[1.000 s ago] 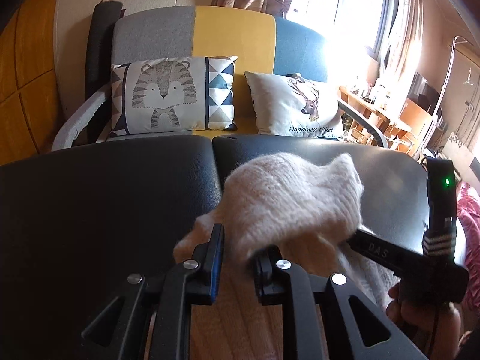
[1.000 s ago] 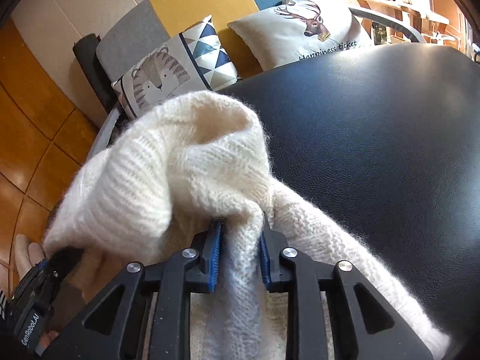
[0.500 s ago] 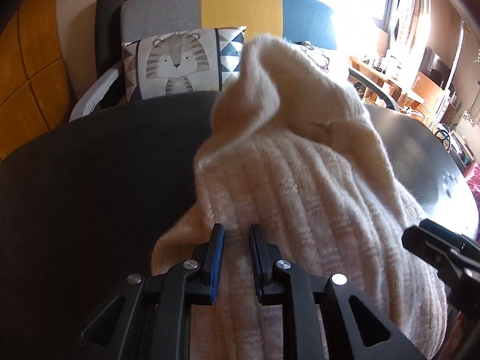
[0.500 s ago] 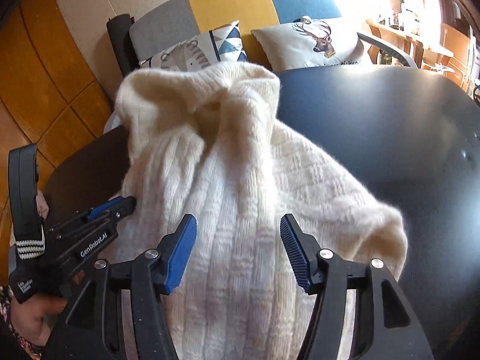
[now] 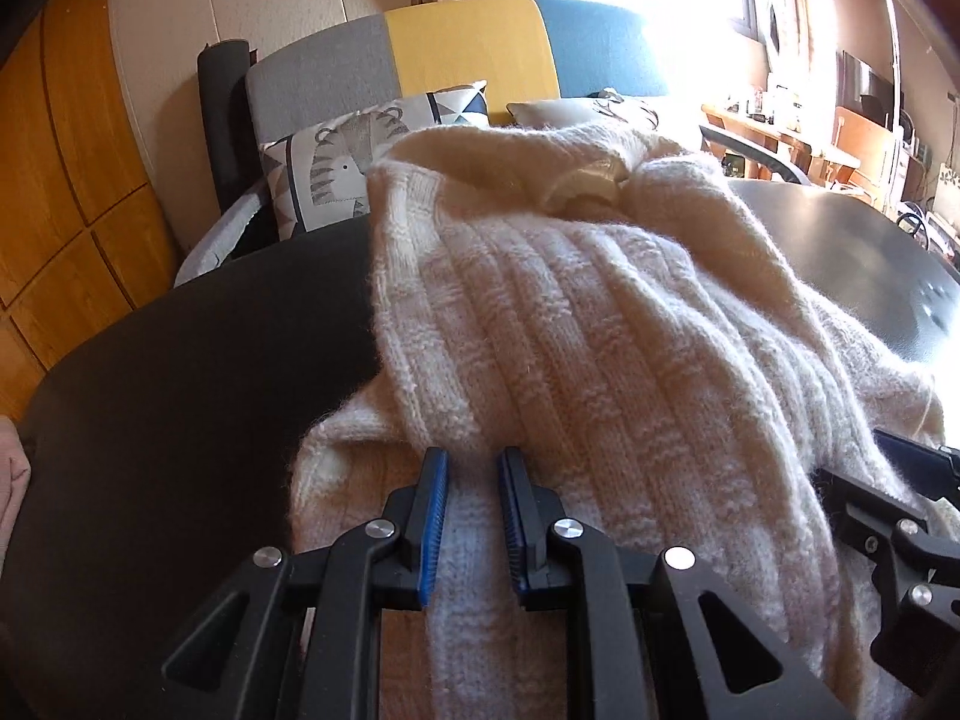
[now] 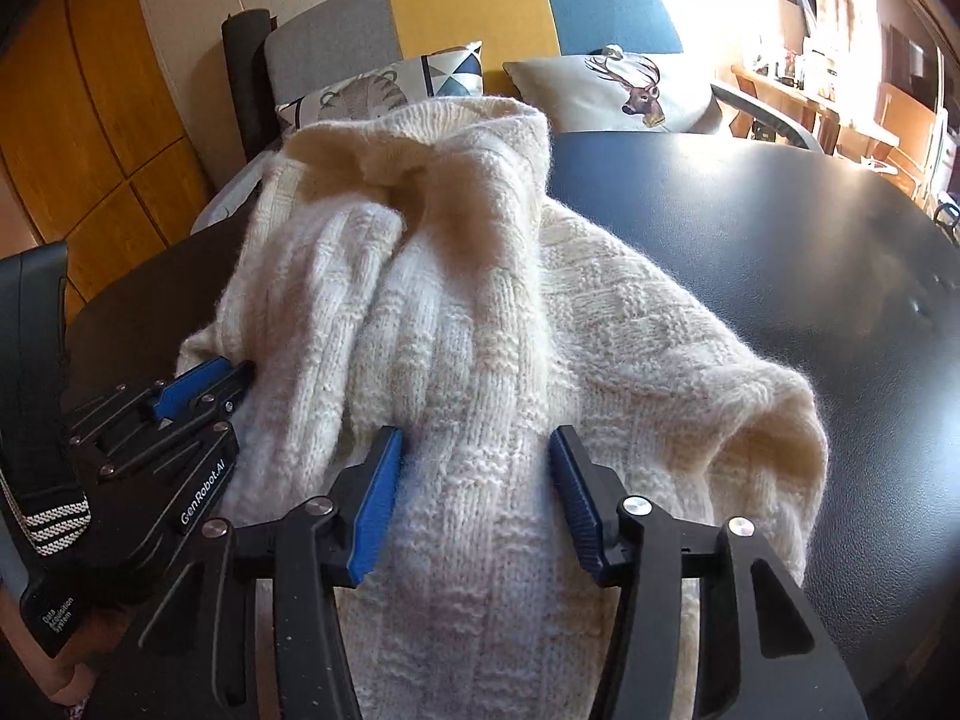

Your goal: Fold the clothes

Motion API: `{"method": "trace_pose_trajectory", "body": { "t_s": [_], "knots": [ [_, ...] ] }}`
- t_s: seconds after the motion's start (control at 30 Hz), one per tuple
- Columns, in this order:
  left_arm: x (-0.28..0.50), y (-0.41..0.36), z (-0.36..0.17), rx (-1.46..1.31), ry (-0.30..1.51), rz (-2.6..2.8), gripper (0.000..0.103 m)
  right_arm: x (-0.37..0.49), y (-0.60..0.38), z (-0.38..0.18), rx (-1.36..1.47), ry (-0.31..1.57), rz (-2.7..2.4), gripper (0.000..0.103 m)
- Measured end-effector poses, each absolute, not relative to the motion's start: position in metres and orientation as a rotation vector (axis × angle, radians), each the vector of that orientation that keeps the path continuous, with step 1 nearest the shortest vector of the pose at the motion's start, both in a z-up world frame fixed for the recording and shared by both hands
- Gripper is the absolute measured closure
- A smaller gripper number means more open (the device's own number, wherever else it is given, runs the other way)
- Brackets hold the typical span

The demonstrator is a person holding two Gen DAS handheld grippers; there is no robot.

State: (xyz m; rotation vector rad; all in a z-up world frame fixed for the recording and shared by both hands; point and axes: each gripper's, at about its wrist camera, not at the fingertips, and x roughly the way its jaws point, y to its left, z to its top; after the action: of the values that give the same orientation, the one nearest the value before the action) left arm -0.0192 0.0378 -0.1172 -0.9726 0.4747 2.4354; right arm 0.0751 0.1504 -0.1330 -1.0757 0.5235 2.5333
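Note:
A cream knitted sweater lies bunched on the black table; it also shows in the right wrist view. My left gripper is shut on a fold of the sweater at its near left edge. It appears at the left of the right wrist view, still pinching the knit. My right gripper is open, its blue pads either side of the sweater's near part without clamping it. Its black body shows at the right edge of the left wrist view.
A grey, yellow and blue sofa stands behind the table with a tiger cushion and a deer cushion. Wooden panelling is at the left. A cluttered desk stands by the bright window at the right.
My right gripper let go of the sweater and opened wide. The sweater was swung forward and laid down over the table, spreading out, with my left gripper still shut on it.

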Motion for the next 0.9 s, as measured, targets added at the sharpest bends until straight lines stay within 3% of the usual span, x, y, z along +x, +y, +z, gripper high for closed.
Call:
{"method": "trace_pose_trajectory", "body": {
  "t_s": [0.1, 0.37, 0.47, 0.53, 0.63, 0.73, 0.83, 0.9],
  "knots": [
    [-0.018, 0.040, -0.117, -0.971, 0.490, 2.439, 0.085, 0.081, 0.160, -0.129, -1.024, 0.625, 2.542, 0.076],
    [-0.027, 0.028, -0.113, -1.003, 0.378, 2.400, 0.085, 0.085, 0.172, -0.131, -0.992, 0.718, 2.541, 0.080],
    [-0.031, 0.027, -0.110, -1.021, 0.417, 2.380, 0.083, 0.086, 0.181, -0.117, -0.950, 0.706, 2.545, 0.087],
    [-0.042, 0.024, -0.105, -1.057, 0.439, 2.363, 0.083, 0.088, 0.187, -0.108, -0.921, 0.697, 2.548, 0.099],
    [-0.064, 0.013, -0.099, -1.083, 0.474, 2.442, 0.083, 0.087, 0.207, -0.100, -0.899, 0.720, 2.529, 0.101],
    [-0.092, -0.003, -0.104, -1.144, 0.516, 2.537, 0.083, 0.082, 0.222, -0.106, -0.962, 0.878, 2.537, 0.100],
    [-0.108, -0.021, -0.117, -1.277, 0.481, 2.525, 0.083, 0.083, 0.207, -0.112, -1.011, 0.899, 2.575, 0.079],
    [-0.106, -0.032, -0.116, -1.286, 0.400, 2.532, 0.083, 0.085, 0.186, -0.114, -1.049, 0.819, 2.608, 0.059]
  ]
}}
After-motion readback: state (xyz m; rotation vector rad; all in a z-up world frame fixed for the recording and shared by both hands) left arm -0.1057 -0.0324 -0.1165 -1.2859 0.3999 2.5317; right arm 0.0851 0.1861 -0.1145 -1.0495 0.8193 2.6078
